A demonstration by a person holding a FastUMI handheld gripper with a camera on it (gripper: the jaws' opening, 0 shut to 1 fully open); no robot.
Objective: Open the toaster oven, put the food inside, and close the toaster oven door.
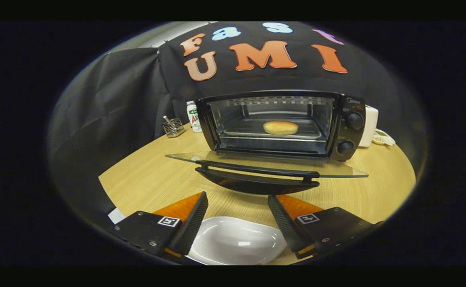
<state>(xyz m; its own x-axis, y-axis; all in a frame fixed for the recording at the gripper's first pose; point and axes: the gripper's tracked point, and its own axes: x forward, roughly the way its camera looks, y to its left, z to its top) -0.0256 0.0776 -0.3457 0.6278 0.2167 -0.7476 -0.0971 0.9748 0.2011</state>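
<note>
A black toaster oven (pixel 348 119) stands at the back of the round wooden table (pixel 149 175). Its glass door (pixel 264 163) lies folded down flat toward me, the black handle (pixel 256 170) along its front edge. A golden bread roll (pixel 280 127) rests on the tray inside the oven. My gripper (pixel 237 201) hovers just short of the door handle, open, with nothing between its fingers. A bare white dish (pixel 236 241) lies on the table below and between the fingers.
Left of the oven stand a white bottle with a green label (pixel 193 116) and a small wire holder (pixel 173 127). A white appliance (pixel 369 125) and a small white item (pixel 383 138) sit to the oven's right. Black cloth walls close the booth behind.
</note>
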